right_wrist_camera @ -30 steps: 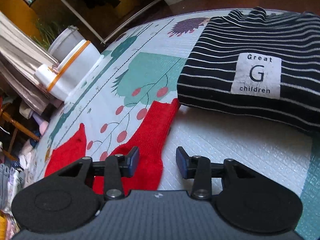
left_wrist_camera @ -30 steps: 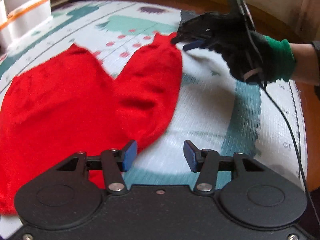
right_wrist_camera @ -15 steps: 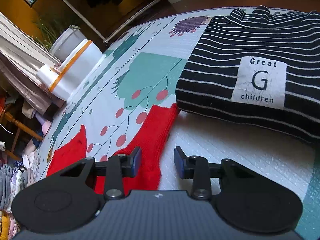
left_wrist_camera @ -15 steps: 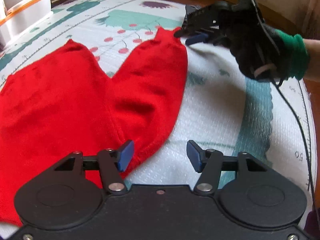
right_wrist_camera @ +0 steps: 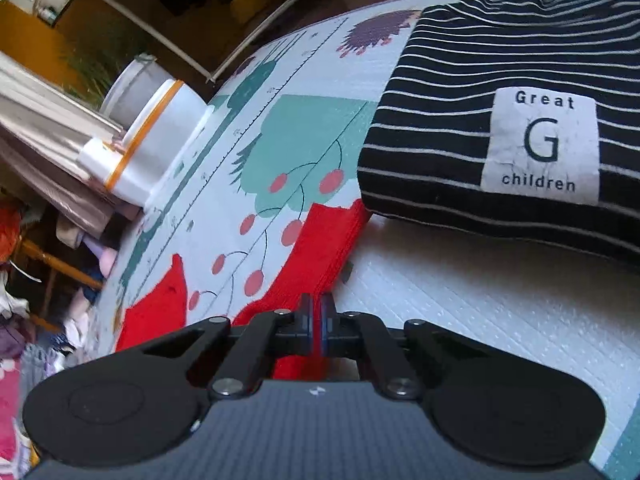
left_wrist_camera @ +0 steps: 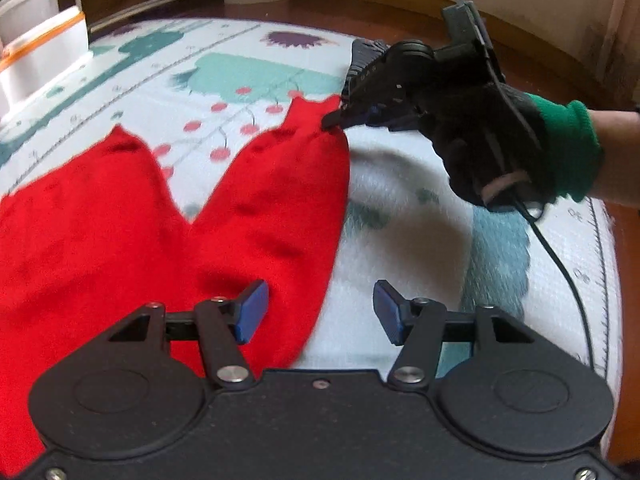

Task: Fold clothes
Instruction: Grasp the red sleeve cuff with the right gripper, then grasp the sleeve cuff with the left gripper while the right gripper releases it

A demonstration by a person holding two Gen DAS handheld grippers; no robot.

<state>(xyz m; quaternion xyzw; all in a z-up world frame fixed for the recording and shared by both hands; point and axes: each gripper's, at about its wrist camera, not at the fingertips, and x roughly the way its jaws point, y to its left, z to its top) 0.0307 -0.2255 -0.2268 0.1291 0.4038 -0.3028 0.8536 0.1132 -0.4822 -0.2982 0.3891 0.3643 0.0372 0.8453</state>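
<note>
Red knit trousers (left_wrist_camera: 120, 232) lie flat on the patterned play mat (left_wrist_camera: 400, 208), both legs pointing away. My left gripper (left_wrist_camera: 320, 310) hovers open over the near edge of the right leg; nothing is pinched between its blue pads. At the far cuff of that leg, my right gripper (left_wrist_camera: 334, 122), held by a gloved hand (left_wrist_camera: 500, 148), is shut on the red fabric. In the right wrist view the blue pads (right_wrist_camera: 308, 320) press together on the red cuff (right_wrist_camera: 316, 256), which runs forward from the right gripper (right_wrist_camera: 318, 318).
A folded black striped shirt (right_wrist_camera: 500, 120) with a white "G" patch lies just past the cuff. A white tub with an orange band (right_wrist_camera: 160, 136) stands off the mat's left edge. The mat's right edge (left_wrist_camera: 612, 260) is close by. A cable (left_wrist_camera: 560, 264) trails from the right gripper.
My right gripper has shut on the trouser cuff, which it straddled with its jaws apart before. My left gripper has slid left, so more of the red leg lies under it.
</note>
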